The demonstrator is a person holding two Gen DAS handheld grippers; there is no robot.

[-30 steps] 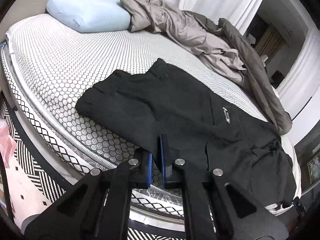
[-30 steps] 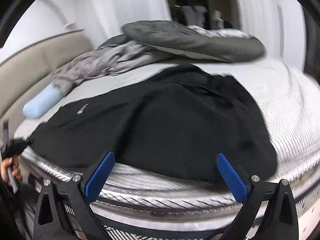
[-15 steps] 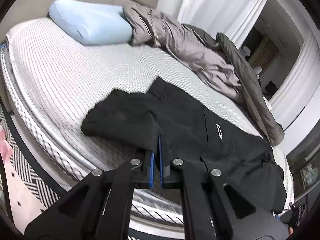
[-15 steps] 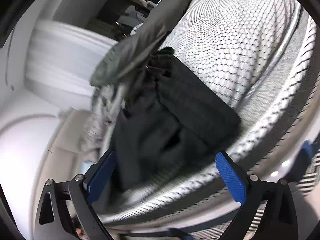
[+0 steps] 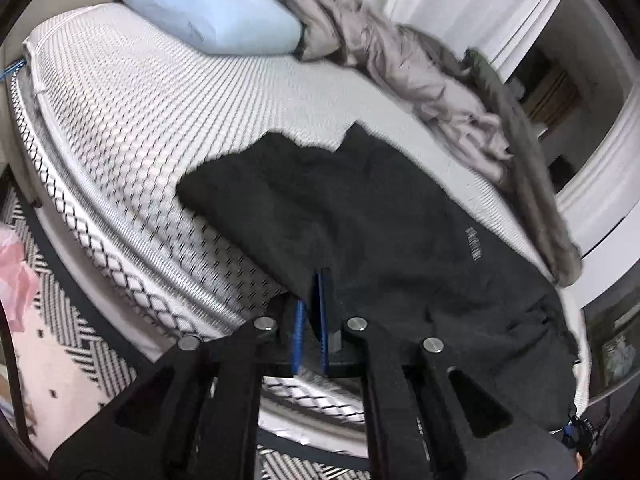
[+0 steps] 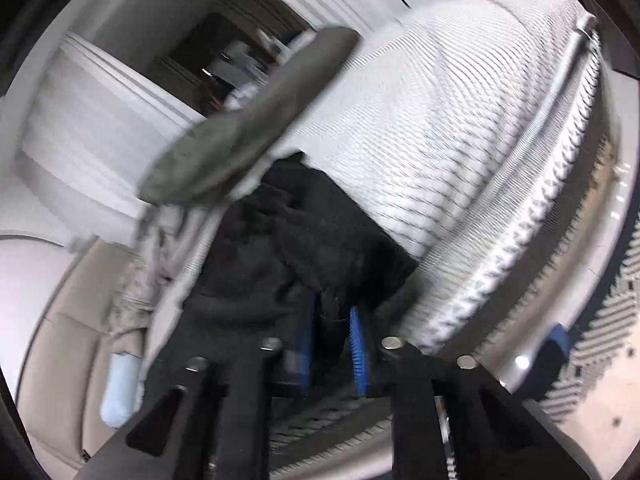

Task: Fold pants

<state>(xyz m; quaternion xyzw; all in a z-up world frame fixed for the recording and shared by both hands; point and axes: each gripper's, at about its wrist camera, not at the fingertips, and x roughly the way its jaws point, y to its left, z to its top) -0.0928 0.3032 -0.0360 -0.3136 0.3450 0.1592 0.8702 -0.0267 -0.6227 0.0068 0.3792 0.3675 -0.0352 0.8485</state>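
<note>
Black pants (image 5: 380,208) lie spread across the white mattress (image 5: 140,92), leg ends to the left, a small logo on the right half. My left gripper (image 5: 312,288) is shut at their near edge, and black fabric runs over its left fingertip and into the pads. In the tilted, blurred right wrist view, the other end of the pants (image 6: 280,264) bunches at the mattress (image 6: 440,128) edge. My right gripper (image 6: 332,308) is closing there. A fold of black fabric sits between its blue pads, with a thin gap still showing at the right pad.
A light blue pillow (image 5: 212,16) and a crumpled beige-grey blanket (image 5: 400,64) lie along the far side of the bed. A black-and-white patterned rug (image 5: 60,320) covers the floor, with something pink (image 5: 16,272) at the left. White curtains hang behind.
My right gripper rolled sideways, came down to the pants' edge, and its jaws narrowed from wide to close around a fold. My left gripper stayed shut and shifted along the bed; the near leg shifted with it.
</note>
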